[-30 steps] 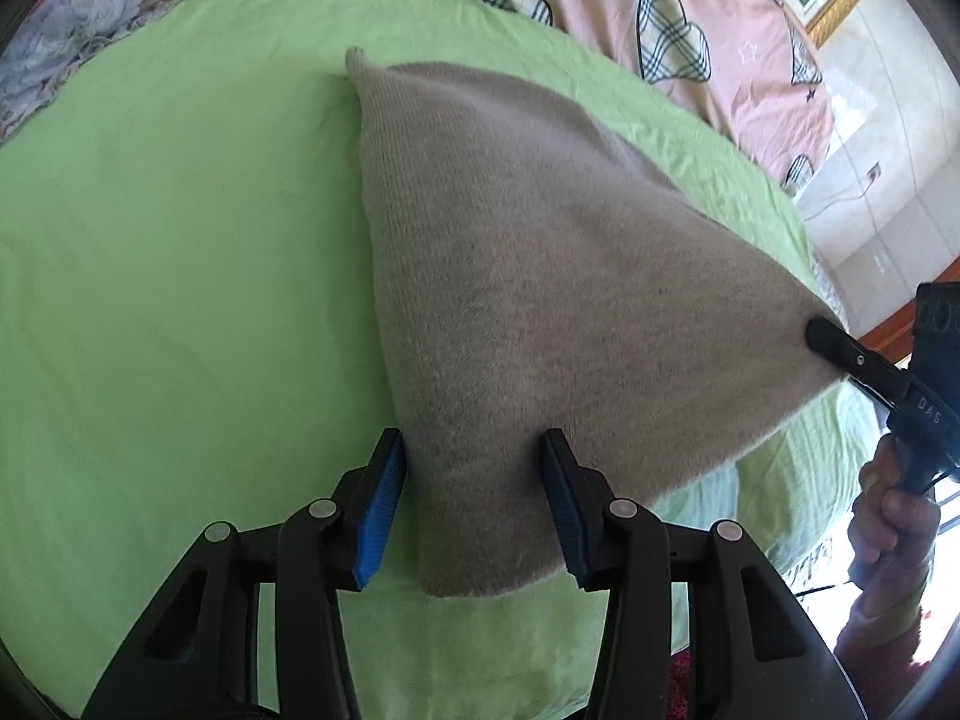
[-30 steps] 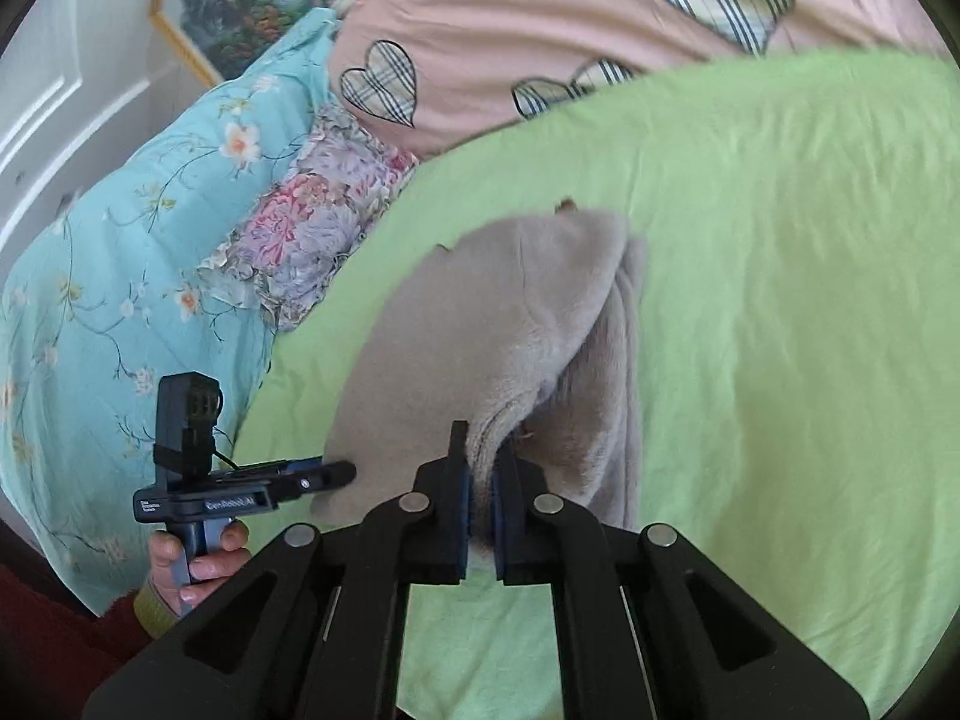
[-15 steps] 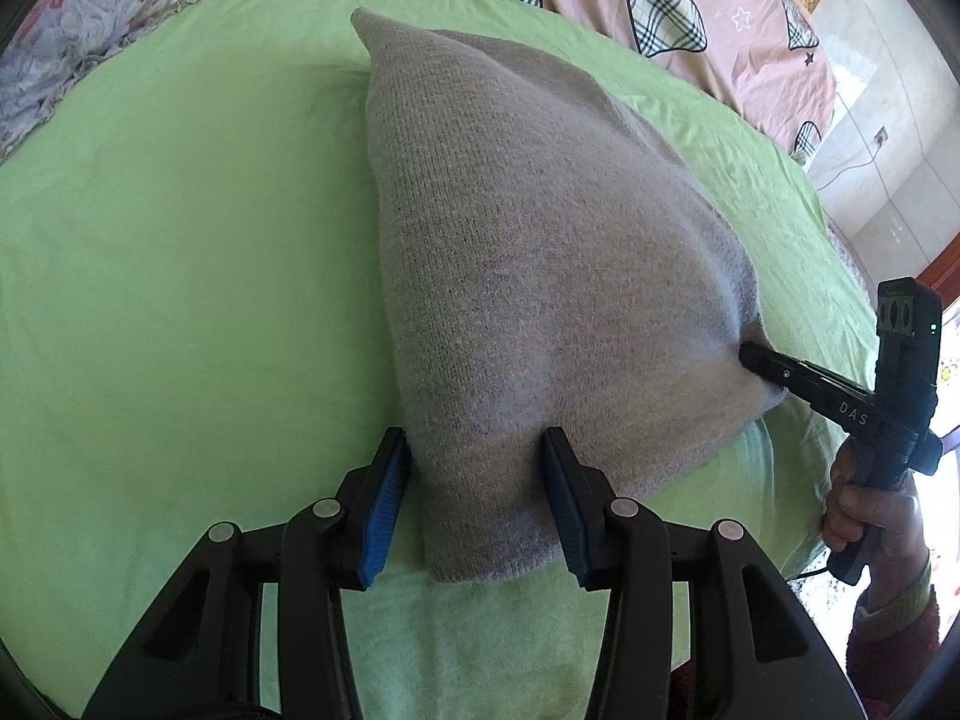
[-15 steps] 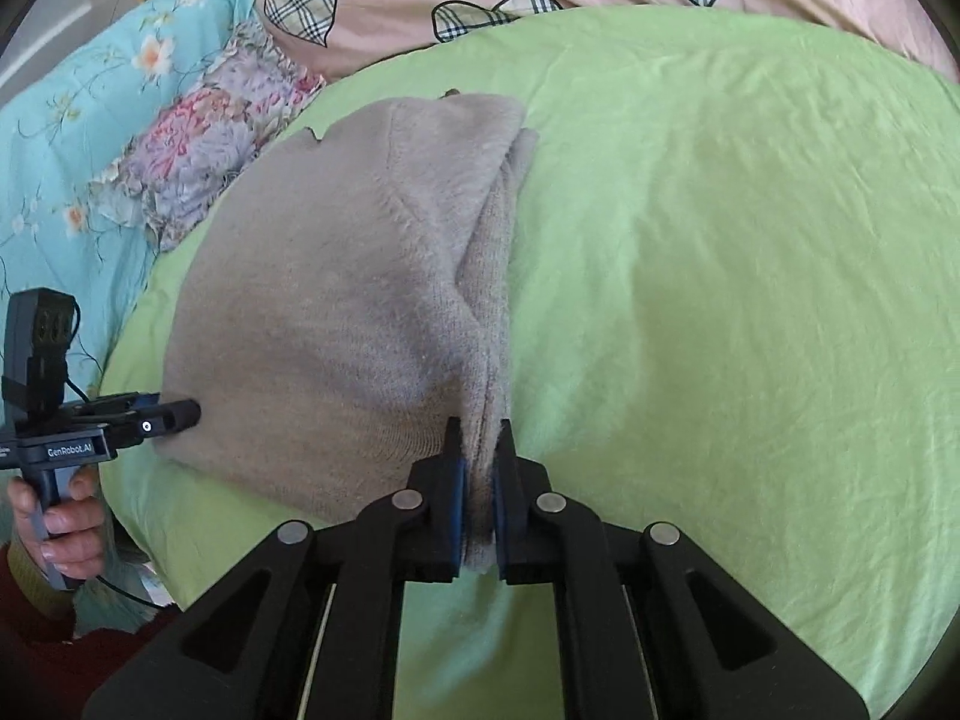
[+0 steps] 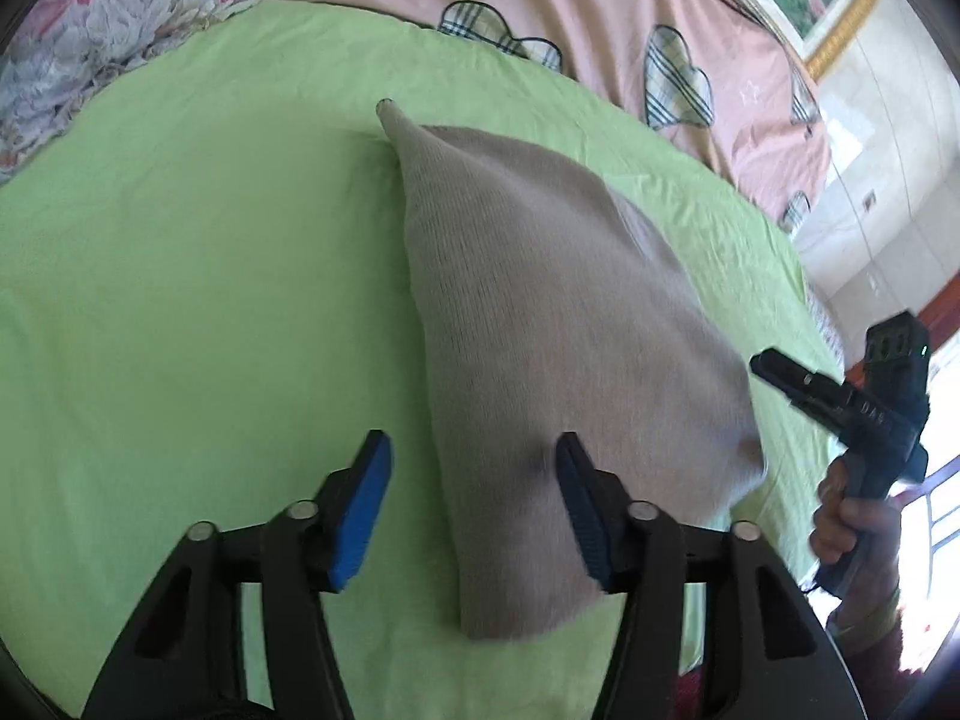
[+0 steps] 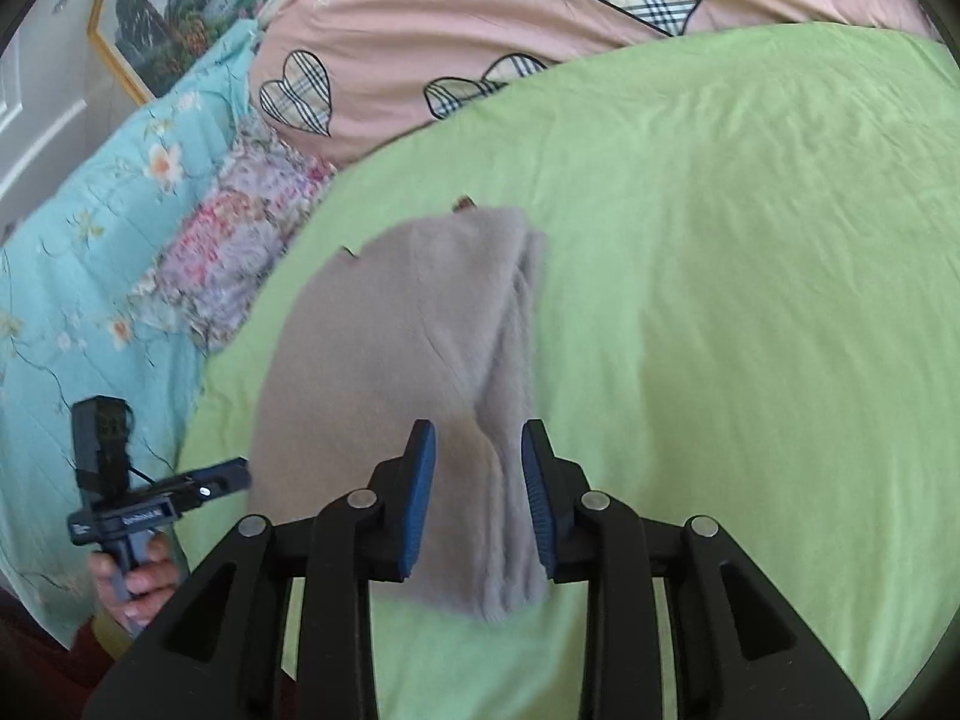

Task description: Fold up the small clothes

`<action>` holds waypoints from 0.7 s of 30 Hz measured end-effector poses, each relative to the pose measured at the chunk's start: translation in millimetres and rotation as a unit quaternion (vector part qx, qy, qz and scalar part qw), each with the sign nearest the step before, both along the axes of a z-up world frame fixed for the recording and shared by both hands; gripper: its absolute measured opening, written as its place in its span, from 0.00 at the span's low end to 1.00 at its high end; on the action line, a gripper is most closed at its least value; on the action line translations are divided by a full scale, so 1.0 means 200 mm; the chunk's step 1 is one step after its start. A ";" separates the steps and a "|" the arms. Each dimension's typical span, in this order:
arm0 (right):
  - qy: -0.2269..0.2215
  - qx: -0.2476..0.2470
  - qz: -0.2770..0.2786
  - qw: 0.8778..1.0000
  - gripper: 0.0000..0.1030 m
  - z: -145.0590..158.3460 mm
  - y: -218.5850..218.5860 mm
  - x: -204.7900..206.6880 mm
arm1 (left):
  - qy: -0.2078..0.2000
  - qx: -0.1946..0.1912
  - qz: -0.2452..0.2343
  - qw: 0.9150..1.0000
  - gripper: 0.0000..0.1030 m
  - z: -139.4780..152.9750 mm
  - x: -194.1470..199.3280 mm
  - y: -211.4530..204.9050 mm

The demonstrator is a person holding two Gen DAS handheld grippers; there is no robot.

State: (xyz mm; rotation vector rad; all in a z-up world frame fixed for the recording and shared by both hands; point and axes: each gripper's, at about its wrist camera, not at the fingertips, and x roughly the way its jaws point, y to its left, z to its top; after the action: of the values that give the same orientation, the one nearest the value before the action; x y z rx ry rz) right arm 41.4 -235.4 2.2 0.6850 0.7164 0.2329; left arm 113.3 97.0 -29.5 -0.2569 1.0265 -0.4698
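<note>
1. The right claw (image 6: 474, 492) has let go: 0.5 s ago its blue pads were pinched on the folded edge of the beige knit garment (image 6: 420, 360); now they stand apart, the edge lying loose between them.
2. The left claw (image 5: 474, 510) is open too, as it was before, with its right pad touching or just over the garment's near corner and its left pad over bare sheet.
3. The garment (image 5: 558, 330) now rests flat on the green bed sheet (image 5: 180, 300), doubled over, its thick fold running toward 12 o'clock in the right wrist view. 1 s ago it was stretched taut between the 2 claws.
4. In the left wrist view the right claw sits at 3 o'clock, just clear of the cloth.
5. Judged from this, 1 fold is laid down and released; another fold or smoothing likely follows.
</note>
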 end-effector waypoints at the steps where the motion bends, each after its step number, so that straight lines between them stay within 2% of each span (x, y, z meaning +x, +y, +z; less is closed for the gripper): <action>1: 0.003 0.008 0.000 1.000 0.30 -0.01 0.00 0.03 | 0.002 -0.003 0.006 1.000 0.61 0.00 0.03 -0.01; 4: 0.016 0.051 0.006 0.999 0.30 -0.07 -0.01 0.17 | 0.014 -0.018 0.014 1.000 0.67 -0.01 0.15 -0.02; 8: 0.039 0.070 0.018 0.997 0.30 -0.14 0.02 0.29 | 0.018 -0.008 0.013 1.000 0.71 -0.02 0.23 -0.07; 9: 0.042 0.073 0.021 0.996 0.28 -0.16 0.02 0.30 | 0.020 -0.003 0.013 1.000 0.71 -0.02 0.24 -0.09; 10: 0.038 0.074 0.020 0.996 0.19 -0.16 0.02 0.32 | 0.020 0.001 0.014 1.000 0.71 -0.02 0.25 -0.10; 11: 0.035 0.074 0.020 0.996 0.07 -0.15 0.01 0.33 | 0.018 0.005 0.014 1.000 0.71 -0.02 0.25 -0.12; 15: 0.000 0.054 0.010 0.998 0.06 -0.05 -0.03 0.31 | 0.003 0.031 0.013 0.999 0.67 0.00 0.24 -0.18; 18: 0.039 0.016 0.012 0.999 0.06 -0.14 0.01 0.36 | 0.011 0.050 0.010 0.999 0.67 -0.05 0.25 -0.24; 21: 0.045 0.019 0.007 0.999 0.07 -0.18 0.02 0.36 | 0.004 0.047 0.018 0.999 0.67 -0.01 0.23 -0.21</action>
State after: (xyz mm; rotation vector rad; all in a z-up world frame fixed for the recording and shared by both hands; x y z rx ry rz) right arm 112.7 -231.7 -34.3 0.7302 0.8052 0.2290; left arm 159.1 54.2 -31.9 -0.1941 1.0479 -0.3869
